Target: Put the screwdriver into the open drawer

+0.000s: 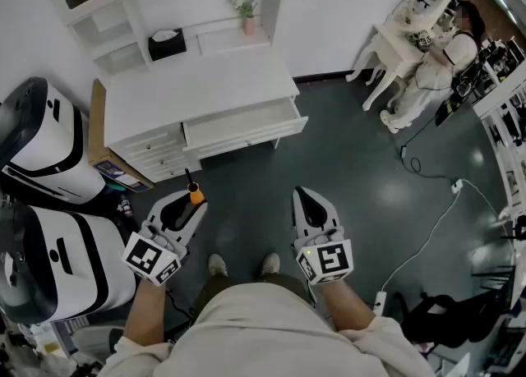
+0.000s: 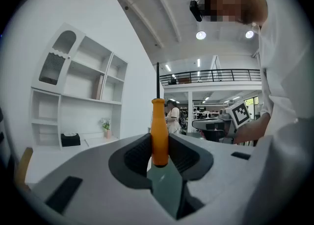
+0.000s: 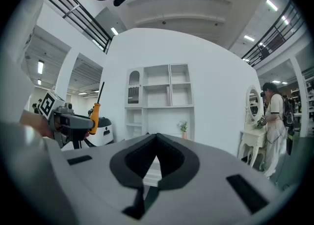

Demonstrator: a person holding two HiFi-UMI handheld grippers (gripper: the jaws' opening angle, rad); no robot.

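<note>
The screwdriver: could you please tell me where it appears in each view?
Head view: screwdriver lower left of centre, orange handle, below the open drawer.
Left gripper view: screwdriver at centre, upright between the fingers.
Right gripper view: screwdriver at left, middle height.
Shared landmark: potted plant on the white shelves.

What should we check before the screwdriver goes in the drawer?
1. Orange-handled screwdriver clamped in the left gripper: ok, the pads press on its handle and the shaft points up.
2. White desk's drawer open: ok, it is pulled out.
3. Room inside the drawer: cannot tell, too small to see.
4. Right gripper out of the way: ok, jaws together, holding nothing.
5. Left gripper at the drawer: not ok, dark floor lies between them.
</note>
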